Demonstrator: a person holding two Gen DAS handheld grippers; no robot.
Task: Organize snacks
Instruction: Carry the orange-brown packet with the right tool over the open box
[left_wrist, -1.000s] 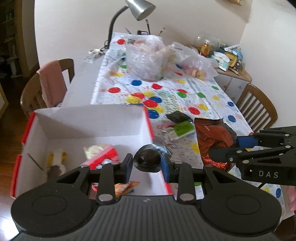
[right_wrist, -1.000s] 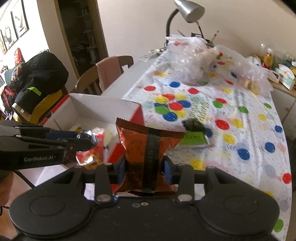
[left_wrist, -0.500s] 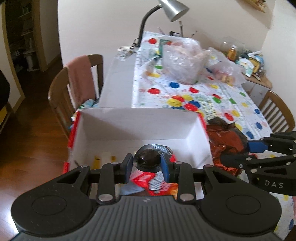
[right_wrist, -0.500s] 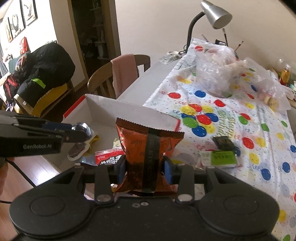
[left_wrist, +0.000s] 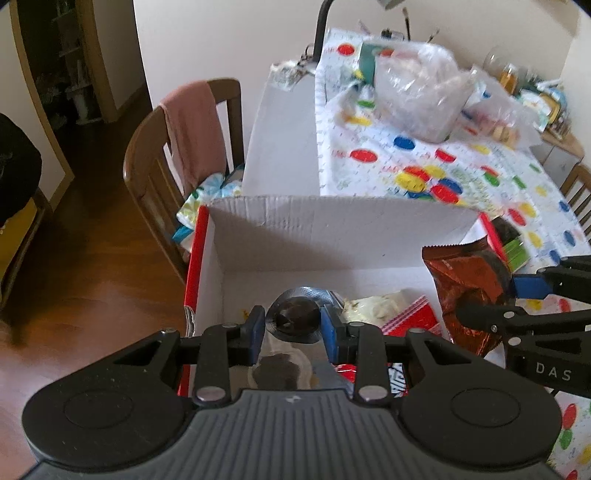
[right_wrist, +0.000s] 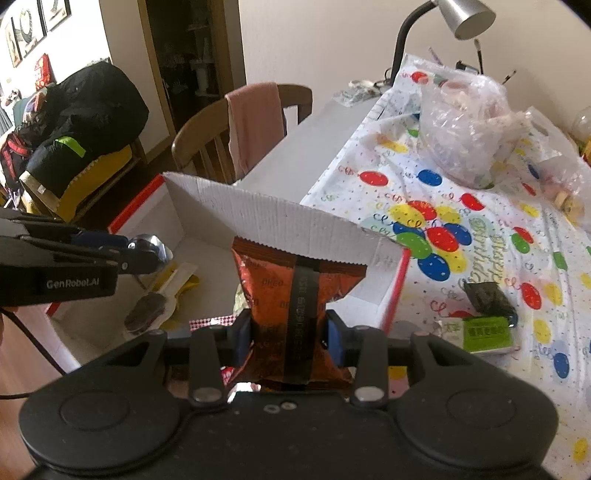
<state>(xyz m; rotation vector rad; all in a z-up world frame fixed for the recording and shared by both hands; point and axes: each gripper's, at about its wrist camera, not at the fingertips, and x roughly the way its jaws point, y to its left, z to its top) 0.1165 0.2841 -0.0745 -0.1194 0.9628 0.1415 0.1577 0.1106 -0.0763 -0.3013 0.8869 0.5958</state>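
Observation:
My left gripper (left_wrist: 293, 328) is shut on a small round chocolate snack in a clear and silver wrapper (left_wrist: 295, 315), held over the open white cardboard box with red sides (left_wrist: 332, 229). My right gripper (right_wrist: 290, 338) is shut on an orange-brown foil snack bag (right_wrist: 295, 291), also over the box, near its right wall. In the left wrist view the foil snack bag (left_wrist: 467, 291) and the right gripper (left_wrist: 517, 299) show at the right. The left gripper (right_wrist: 147, 254) with its silver-wrapped snack appears at the left of the right wrist view. Several wrapped snacks (left_wrist: 384, 314) lie on the box floor.
The table with a balloon-print cloth (right_wrist: 480, 236) carries a green packet (right_wrist: 485, 332), a dark packet (right_wrist: 487, 295), clear plastic bags (right_wrist: 465, 125) and a desk lamp (right_wrist: 461, 18). A wooden chair with a pink cloth (left_wrist: 192, 136) stands left of the table, above wood floor (left_wrist: 85, 288).
Both grippers have moved left and a little down with their snacks, from beside the box to over its inside. The box now fills the lower middle of both views.

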